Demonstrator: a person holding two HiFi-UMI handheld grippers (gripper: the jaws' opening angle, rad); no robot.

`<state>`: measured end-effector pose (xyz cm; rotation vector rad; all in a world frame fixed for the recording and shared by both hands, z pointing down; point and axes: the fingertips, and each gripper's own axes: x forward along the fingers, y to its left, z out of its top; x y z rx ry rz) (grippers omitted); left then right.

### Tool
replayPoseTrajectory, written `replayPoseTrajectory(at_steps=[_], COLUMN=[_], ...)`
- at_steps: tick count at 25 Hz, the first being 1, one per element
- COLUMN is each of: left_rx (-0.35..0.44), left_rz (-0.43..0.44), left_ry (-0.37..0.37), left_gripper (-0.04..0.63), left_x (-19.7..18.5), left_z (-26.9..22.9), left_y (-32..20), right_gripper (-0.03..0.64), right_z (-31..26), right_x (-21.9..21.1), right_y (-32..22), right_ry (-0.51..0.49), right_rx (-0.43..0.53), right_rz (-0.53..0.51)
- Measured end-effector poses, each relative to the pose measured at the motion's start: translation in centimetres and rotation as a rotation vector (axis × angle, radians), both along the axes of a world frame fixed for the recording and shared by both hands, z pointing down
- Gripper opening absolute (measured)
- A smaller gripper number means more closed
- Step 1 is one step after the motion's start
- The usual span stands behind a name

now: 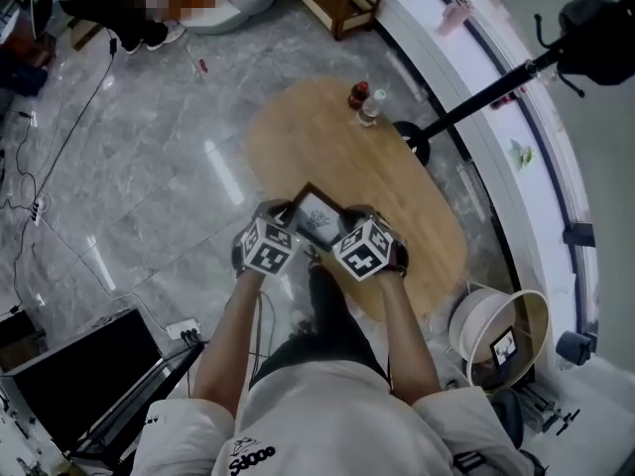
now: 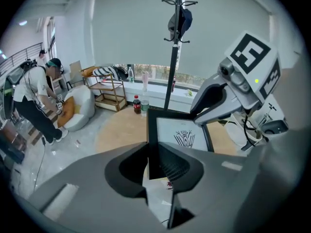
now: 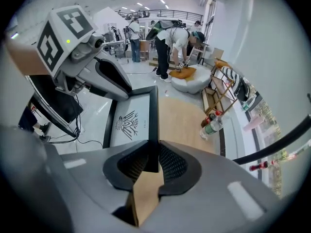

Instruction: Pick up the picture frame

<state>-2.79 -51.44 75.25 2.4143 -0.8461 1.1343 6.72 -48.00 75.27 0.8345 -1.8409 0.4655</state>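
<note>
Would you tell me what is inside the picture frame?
A white sheet with a black line drawing fills the picture frame. Part of it is covered by the left hand-held gripper.

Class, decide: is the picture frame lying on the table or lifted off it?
Lifted off. The left hand-held gripper and right hand-held gripper each clamp an edge of the picture frame, and the table shows below it.

2 bottles on an oval wooden table, coat stand beside it
</note>
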Motion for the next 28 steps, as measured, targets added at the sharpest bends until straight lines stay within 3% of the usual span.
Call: replayPoseTrajectory(at_steps=[8,28], left_rx=[0.169,0.498], left_rz=[-0.045,-0.128], left_ry=[0.032,0.085], left_gripper=[0.077,0.075], left_x=[-2.0,-7.1], left_z=[-9.2,-27.1], left_y=[2.1,12.9], right_gripper=[0.074,0.074], right_z=[-9.2,-27.0], right_x=[-1.8,-6.6], right_y=[1.7,11.8], right_ry=[0.022,0.008], right_rx=[0.172,0.453], right_rz=[-0.061,-0.146])
